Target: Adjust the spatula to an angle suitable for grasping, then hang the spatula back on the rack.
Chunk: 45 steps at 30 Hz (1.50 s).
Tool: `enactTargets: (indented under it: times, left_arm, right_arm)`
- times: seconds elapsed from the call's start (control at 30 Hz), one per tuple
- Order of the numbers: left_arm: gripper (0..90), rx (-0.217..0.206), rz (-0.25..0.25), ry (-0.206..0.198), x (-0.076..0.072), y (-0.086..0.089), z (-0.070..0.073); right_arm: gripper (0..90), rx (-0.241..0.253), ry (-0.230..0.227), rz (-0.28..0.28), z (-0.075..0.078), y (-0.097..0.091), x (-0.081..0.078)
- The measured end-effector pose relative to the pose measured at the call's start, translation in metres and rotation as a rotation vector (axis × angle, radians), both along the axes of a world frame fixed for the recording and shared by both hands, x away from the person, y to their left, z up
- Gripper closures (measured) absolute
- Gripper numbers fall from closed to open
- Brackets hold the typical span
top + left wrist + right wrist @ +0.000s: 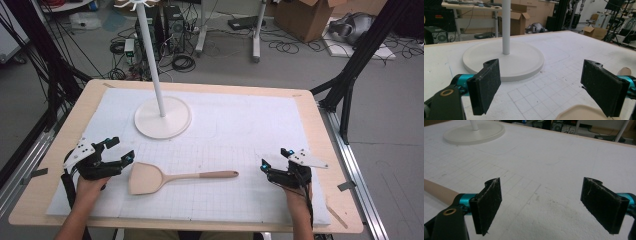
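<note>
- Wooden spatula (170,178) lies flat on the white mat (240,125), near the tabletop's front edge and left of centre, blade to the left, handle running right.
- Left gripper (116,152) sits just beside the blade, jaws spread wide, nothing between them; in the left gripper view the blade's edge (584,113) peeks in at the bottom.
- Right gripper (274,158) waits toward the front right corner, a little beyond the handle's end, jaws wide apart and empty.
- White stand (162,117) rises toward the back, left of centre, hooks up top.
- My read: nothing lifted yet; grasping, carrying and probably hanging it on the stand all remain.
</note>
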<state>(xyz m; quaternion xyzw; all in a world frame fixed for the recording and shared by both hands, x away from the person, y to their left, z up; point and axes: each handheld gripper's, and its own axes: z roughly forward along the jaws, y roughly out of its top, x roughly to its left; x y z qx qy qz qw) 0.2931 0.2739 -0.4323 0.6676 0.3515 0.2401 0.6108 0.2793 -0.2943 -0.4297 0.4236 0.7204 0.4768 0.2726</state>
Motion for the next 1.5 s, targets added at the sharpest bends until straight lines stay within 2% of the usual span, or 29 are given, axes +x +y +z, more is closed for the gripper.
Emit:
enactTargets:
  times: [0.07,0.23,0.3,0.47,0.57,0.63,0.7,0.8,0.87,0.93,1.0,1.03,1.17,1.3,1.47,1.5]
  left_arm:
    - [16.6,0.019,-0.015,-0.001,0.000,-0.003,0.005]
    - [16.6,0.031,-0.053,-0.010,-0.001,-0.010,0.017]
    - [16.7,0.042,-0.070,-0.005,0.000,-0.014,0.019]
    - [17.5,0.064,-0.174,0.042,0.007,-0.024,0.024]
    - [17.9,0.078,-0.228,0.062,0.009,-0.032,0.028]
    - [17.3,0.091,-0.247,0.077,0.010,-0.038,0.032]
    - [17.3,0.106,-0.267,0.076,0.011,-0.045,0.035]
    - [19.3,0.151,-0.321,0.078,0.013,-0.056,0.039]
    - [25.5,0.191,-0.370,0.089,0.016,-0.065,0.041]
    - [26.7,0.234,-0.414,0.105,0.018,-0.074,0.040]
    - [27.9,0.264,-0.450,0.126,0.020,-0.084,0.038]
    - [31.4,0.278,-0.471,0.136,0.021,-0.088,0.037]
    - [33.0,0.328,-0.540,0.187,0.023,-0.102,0.031]
    - [35.3,0.364,-0.569,0.230,0.024,-0.111,0.026]
    - [36.0,0.445,-0.601,0.275,0.027,-0.126,0.022]
    - [36.3,0.449,-0.608,0.281,0.027,-0.128,0.021]
  right_arm:
    - [16.3,-0.018,0.000,0.006,0.002,0.002,-0.001]
    - [16.3,0.000,0.011,0.020,0.001,0.002,-0.002]
    - [16.3,-0.008,0.020,0.036,-0.001,0.003,-0.002]
    - [16.3,-0.012,0.031,0.047,-0.002,0.007,0.001]
    - [16.3,-0.020,0.020,0.058,-0.001,0.010,0.004]
    - [16.3,-0.018,0.029,0.064,0.001,0.011,0.003]
    - [16.3,-0.021,0.020,0.073,0.001,0.012,0.003]
    - [16.3,-0.023,0.025,0.081,0.001,0.013,0.004]
    - [16.3,-0.022,0.033,0.087,0.002,0.014,0.003]
    - [16.3,-0.025,0.029,0.091,0.002,0.015,0.003]
    - [16.3,-0.024,0.031,0.095,0.002,0.015,0.003]
    - [16.3,-0.032,0.027,0.101,0.002,0.016,0.004]
    - [16.3,-0.042,0.032,0.106,0.004,0.018,0.004]
    - [16.3,-0.083,0.037,0.123,0.007,0.024,0.003]
    - [16.3,-0.065,0.029,0.129,0.008,0.024,0.005]
    - [16.3,-0.063,0.031,0.134,0.008,0.025,0.006]
